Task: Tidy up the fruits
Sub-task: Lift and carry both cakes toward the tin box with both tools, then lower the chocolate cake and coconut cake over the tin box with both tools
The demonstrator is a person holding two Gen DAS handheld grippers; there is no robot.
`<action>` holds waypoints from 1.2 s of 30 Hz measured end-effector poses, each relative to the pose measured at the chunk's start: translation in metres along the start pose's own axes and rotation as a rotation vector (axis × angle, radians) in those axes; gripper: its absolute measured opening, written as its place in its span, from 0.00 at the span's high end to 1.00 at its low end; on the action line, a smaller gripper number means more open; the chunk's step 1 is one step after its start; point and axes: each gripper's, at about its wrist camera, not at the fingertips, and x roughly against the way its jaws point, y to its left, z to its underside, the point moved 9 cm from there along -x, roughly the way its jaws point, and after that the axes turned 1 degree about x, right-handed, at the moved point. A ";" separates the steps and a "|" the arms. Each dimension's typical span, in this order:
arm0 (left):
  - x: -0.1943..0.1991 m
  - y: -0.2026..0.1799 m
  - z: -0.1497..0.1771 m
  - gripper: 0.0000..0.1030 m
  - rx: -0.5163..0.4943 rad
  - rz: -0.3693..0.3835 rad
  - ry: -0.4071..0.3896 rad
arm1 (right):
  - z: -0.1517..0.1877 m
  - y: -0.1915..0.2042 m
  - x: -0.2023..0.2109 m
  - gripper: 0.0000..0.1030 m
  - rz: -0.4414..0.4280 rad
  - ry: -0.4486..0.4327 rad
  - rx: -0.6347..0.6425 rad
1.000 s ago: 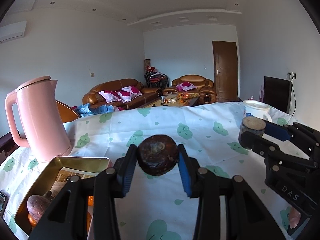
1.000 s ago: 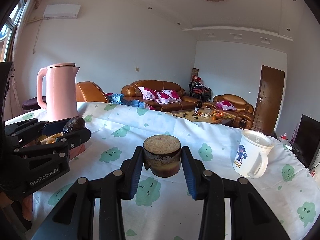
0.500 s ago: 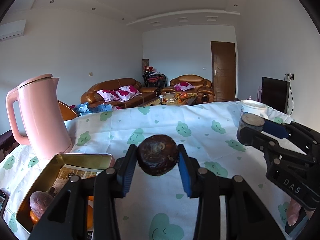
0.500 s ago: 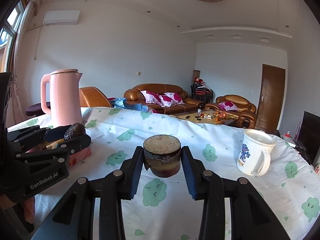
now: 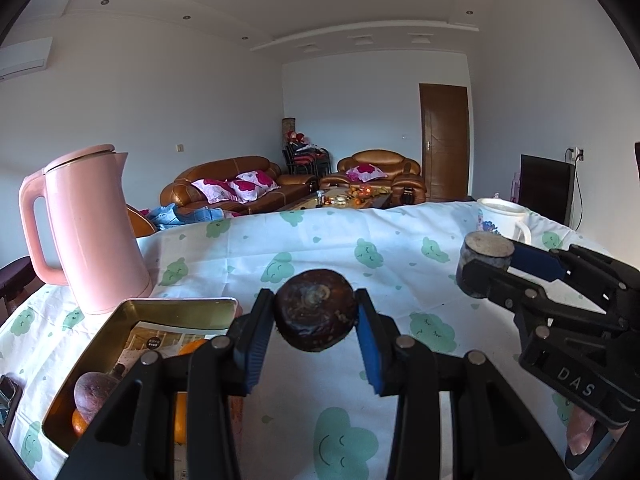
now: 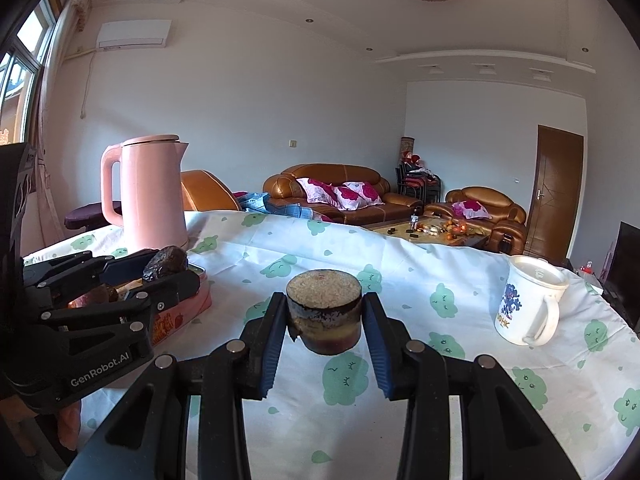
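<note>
My left gripper point(image 5: 316, 316) is shut on a dark brown, wrinkled round fruit point(image 5: 315, 314), held above the table just right of a gold tin point(image 5: 176, 308). In the tin lie a purple-brown fruit point(image 5: 94, 396) and orange fruits point(image 5: 192, 347). My right gripper point(image 6: 324, 316) is shut on a cut, cylinder-shaped fruit piece point(image 6: 324, 310) with a pale grainy top, held over the cloth. From the right wrist view, the left gripper point(image 6: 164, 268) and its fruit hang over the tin point(image 6: 192, 300) at the left. The right gripper point(image 5: 486, 258) shows at the right of the left wrist view.
A pink kettle point(image 5: 86, 232) stands behind the tin at the table's left. A white mug point(image 6: 528, 300) sits at the right. The tablecloth point(image 6: 400, 280) is white with green cloud prints. Sofas and a coffee table lie beyond the far edge.
The left gripper with its fruit has drifted slightly; the tin now shows more fully beneath it. The right gripper has barely shifted. Both grips are unchanged.
</note>
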 end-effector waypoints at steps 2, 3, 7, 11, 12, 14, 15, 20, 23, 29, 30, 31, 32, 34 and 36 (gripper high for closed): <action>0.003 0.004 0.001 0.59 0.003 -0.002 0.001 | -0.002 0.006 0.000 0.61 -0.013 -0.001 0.002; 0.005 0.006 0.001 0.59 0.005 -0.003 -0.001 | -0.003 0.010 -0.001 0.61 -0.022 0.000 0.002; 0.012 0.019 0.002 0.59 0.013 -0.020 -0.007 | -0.007 0.022 -0.002 0.61 -0.054 0.003 0.001; 0.018 0.031 0.001 0.59 0.023 -0.034 -0.012 | -0.010 0.035 -0.002 0.61 -0.074 0.001 0.015; 0.019 0.033 0.001 0.59 0.024 -0.038 -0.013 | -0.011 0.038 -0.003 0.61 -0.080 0.001 0.017; 0.023 0.038 0.002 0.59 0.025 -0.047 -0.015 | -0.013 0.044 -0.003 0.61 -0.092 -0.002 0.023; 0.025 0.040 0.001 0.59 0.027 -0.049 -0.017 | -0.014 0.047 -0.003 0.61 -0.097 -0.003 0.026; 0.033 0.051 -0.001 0.59 0.028 -0.070 -0.027 | -0.021 0.060 -0.005 0.61 -0.123 -0.009 0.042; 0.037 0.058 -0.001 0.59 0.029 -0.082 -0.029 | -0.024 0.067 -0.006 0.61 -0.137 -0.012 0.050; 0.039 0.073 0.003 0.59 0.042 -0.107 -0.013 | -0.030 0.081 -0.010 0.61 -0.161 -0.016 0.065; 0.040 0.076 0.003 0.59 0.044 -0.111 -0.012 | -0.030 0.083 -0.010 0.61 -0.164 -0.015 0.068; 0.041 0.079 0.004 0.59 0.045 -0.116 -0.011 | -0.031 0.085 -0.011 0.61 -0.168 -0.015 0.069; 0.041 0.081 0.004 0.59 0.047 -0.120 -0.010 | -0.031 0.088 -0.012 0.61 -0.172 -0.015 0.070; 0.043 0.085 0.005 0.59 0.050 -0.129 -0.008 | -0.031 0.092 -0.013 0.61 -0.181 -0.015 0.073; 0.045 0.089 0.006 0.59 0.049 -0.138 -0.008 | -0.032 0.097 -0.014 0.61 -0.189 -0.014 0.077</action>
